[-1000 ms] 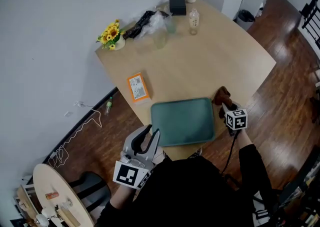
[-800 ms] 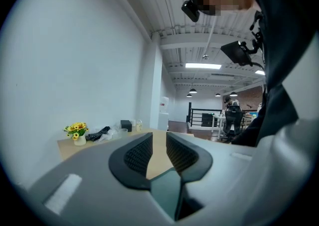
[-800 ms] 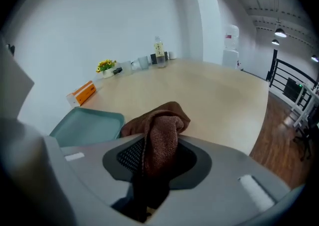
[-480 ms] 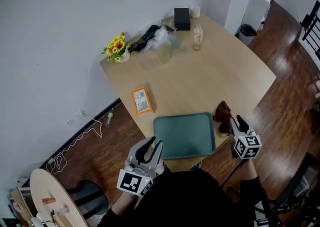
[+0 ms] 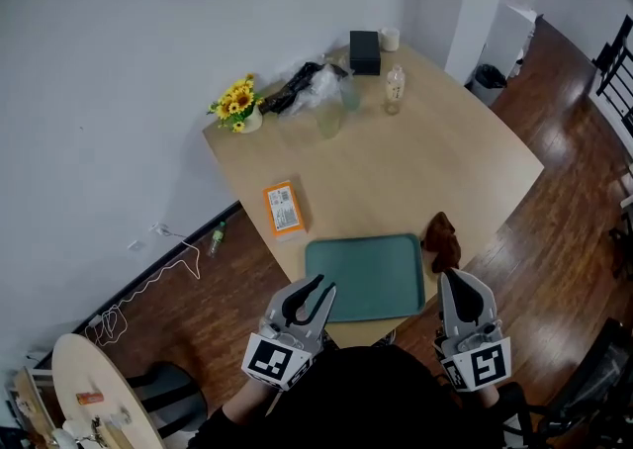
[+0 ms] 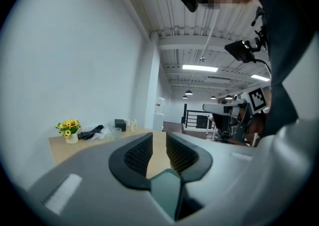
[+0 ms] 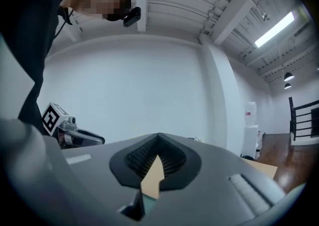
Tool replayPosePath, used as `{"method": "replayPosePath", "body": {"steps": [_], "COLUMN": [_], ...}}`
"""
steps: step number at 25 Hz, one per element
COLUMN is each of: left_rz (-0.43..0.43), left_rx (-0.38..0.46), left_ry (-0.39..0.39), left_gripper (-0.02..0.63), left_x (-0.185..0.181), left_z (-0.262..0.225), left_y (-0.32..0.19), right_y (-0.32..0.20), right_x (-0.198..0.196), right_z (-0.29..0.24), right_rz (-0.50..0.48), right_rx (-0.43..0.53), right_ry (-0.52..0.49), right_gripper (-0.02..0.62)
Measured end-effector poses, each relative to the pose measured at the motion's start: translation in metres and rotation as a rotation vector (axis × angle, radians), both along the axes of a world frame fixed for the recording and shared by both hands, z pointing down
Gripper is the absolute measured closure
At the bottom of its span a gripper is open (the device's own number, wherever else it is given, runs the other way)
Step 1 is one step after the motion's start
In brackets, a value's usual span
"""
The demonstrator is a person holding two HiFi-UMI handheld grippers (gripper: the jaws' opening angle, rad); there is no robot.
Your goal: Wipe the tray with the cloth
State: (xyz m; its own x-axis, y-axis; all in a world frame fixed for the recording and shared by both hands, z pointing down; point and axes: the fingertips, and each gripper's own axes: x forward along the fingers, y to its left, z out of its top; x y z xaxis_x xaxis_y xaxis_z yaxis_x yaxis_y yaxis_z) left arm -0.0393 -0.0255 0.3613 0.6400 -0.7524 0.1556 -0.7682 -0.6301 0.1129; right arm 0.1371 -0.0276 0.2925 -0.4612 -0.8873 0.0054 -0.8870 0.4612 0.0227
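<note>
On table (image 5: 396, 160) | tray (image 5: 364, 277): teal, rectangular | cloth (image 5: 441, 238): brown, crumpled, just beside

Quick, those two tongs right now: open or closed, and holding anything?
Left tongs: open, the jaws have just been closing a little, nothing between them.
Right tongs: shut, holding nothing.

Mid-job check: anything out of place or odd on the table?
Nothing is spilled or damaged. One oddity: the brown cloth lies crumpled on the table just right of the tray, close to the table's edge, while the tray itself is bare.
</note>
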Motion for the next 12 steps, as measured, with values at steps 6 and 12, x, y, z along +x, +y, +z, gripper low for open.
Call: {"method": "replayPosePath", "body": {"steps": [6,12], "left_rz": [-0.015,-0.014], "left_rx": [-0.010,0.027], "left_ry": [-0.004,0.002], "left_gripper": [0.538,0.538], "left_x": [-0.008,-0.007], "left_z": [-0.002,-0.008], "left_y": [0.006,0.010], "right_y": [0.011,0.010], "right_x": [-0.020,-0.024], "right_z": [-0.012,-0.009], "right_rz": [-0.057,-0.068], "right_rx": [0.024,0.022], "right_ry": [0.021,0.018], "right_gripper": [0.594,0.594]}}
